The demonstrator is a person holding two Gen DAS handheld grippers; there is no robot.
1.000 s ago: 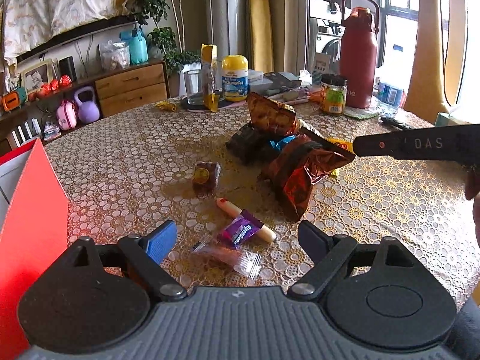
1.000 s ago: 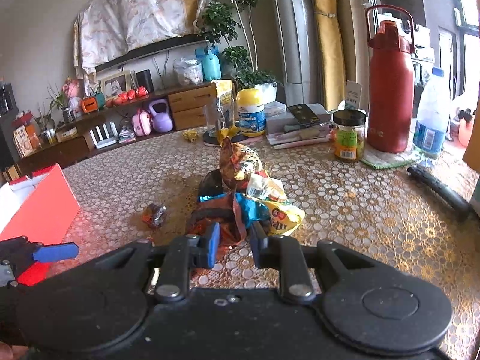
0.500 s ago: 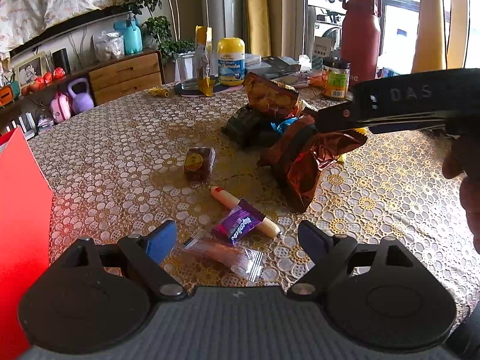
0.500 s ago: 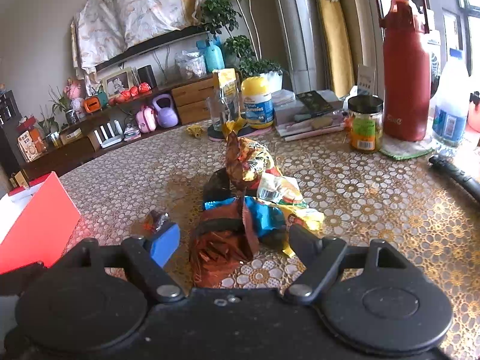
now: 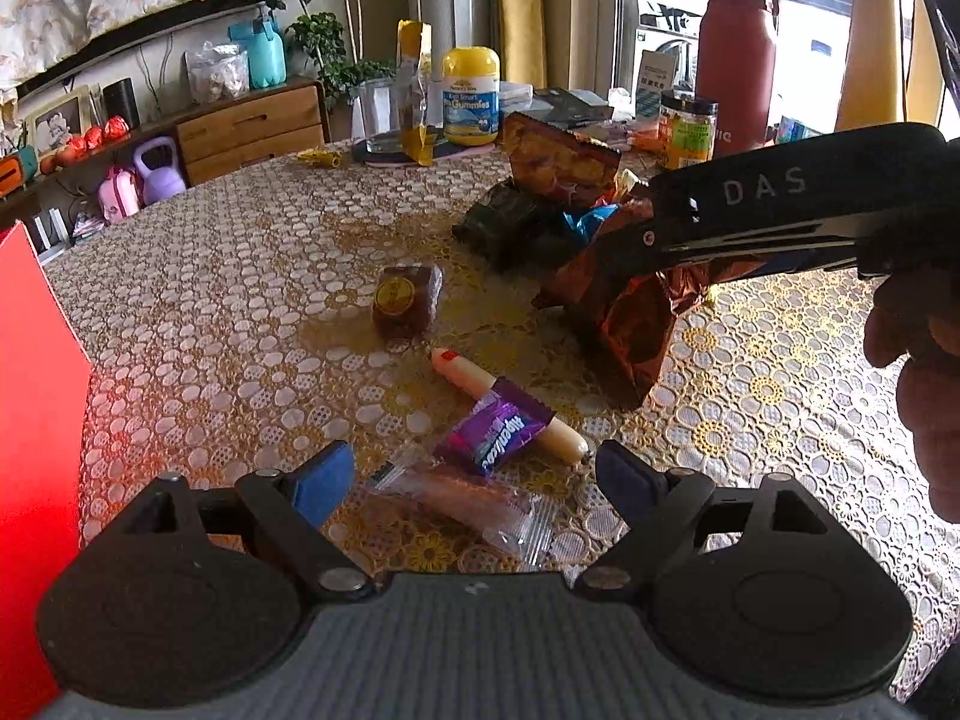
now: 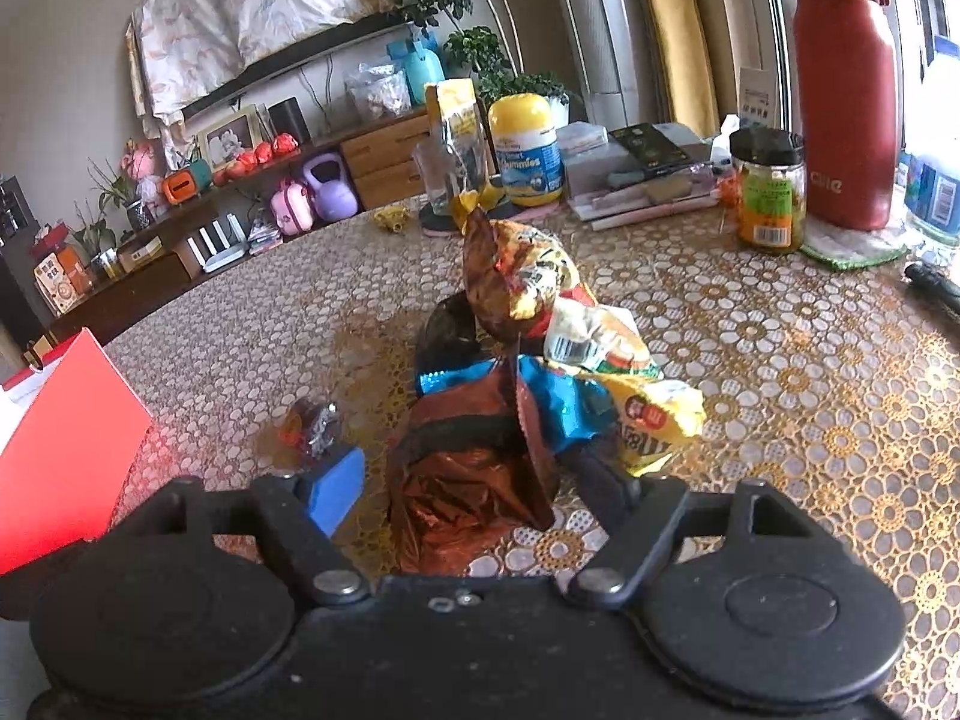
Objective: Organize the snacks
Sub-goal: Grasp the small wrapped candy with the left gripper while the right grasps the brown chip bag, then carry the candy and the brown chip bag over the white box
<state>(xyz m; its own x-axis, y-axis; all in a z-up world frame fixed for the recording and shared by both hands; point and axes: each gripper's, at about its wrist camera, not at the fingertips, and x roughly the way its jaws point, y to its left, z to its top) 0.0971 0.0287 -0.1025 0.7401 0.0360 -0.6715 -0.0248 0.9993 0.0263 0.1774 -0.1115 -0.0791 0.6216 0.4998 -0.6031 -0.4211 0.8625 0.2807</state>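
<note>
Red box at bench left edge, contents unseen; crinkly copper foil bag in snack pile between right gripper jaws, just closing slightly, not gripping; left gripper jaws wide, empty, over clear-wrapped bar.

The left tool points downward at a slant, its jaws spread wide and closed on nothing. The right tool also tilts downward, and its jaws have just been closing a little after swinging apart; they stand well apart, pads pressing on nothing. In the left wrist view, the person's right hand grips its dark body at the right edge.
</note>
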